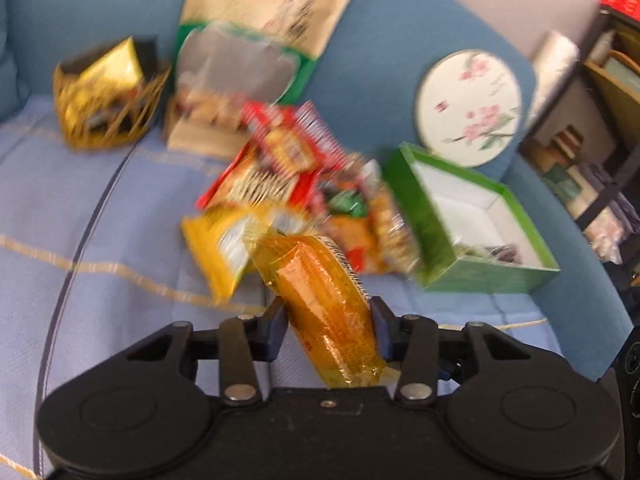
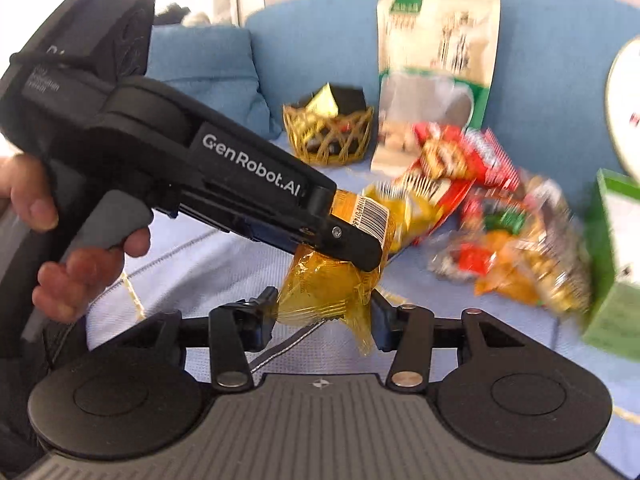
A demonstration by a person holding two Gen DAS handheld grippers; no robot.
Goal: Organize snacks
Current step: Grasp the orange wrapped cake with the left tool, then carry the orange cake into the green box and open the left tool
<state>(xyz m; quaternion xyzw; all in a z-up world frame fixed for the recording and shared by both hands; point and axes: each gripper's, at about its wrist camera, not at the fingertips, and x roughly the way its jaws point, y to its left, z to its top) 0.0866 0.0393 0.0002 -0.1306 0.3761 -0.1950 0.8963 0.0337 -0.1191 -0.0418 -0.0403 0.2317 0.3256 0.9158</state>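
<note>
An orange-yellow transparent snack packet (image 1: 320, 292) hangs above the light blue cloth (image 1: 100, 240). My left gripper (image 1: 329, 328) is shut on its middle, both pads pressing the wrapper. In the right wrist view the left gripper (image 2: 356, 248) comes in from the left, held by a person's hand (image 2: 80, 272). It clamps the same packet (image 2: 324, 288) near its barcode end. My right gripper (image 2: 322, 318) is shut on the packet's crinkled lower end, with the wrapper filling the gap between its pads. Both views are blurred.
A pile of red, yellow and orange snack bags (image 1: 304, 184) lies behind the packet. An open green box (image 1: 472, 280) sits to the right, and a gold wire basket (image 1: 108, 96) at the back left. A large beige bag (image 1: 272, 8) and a round flowered fan (image 1: 468, 108) lean on the blue backrest.
</note>
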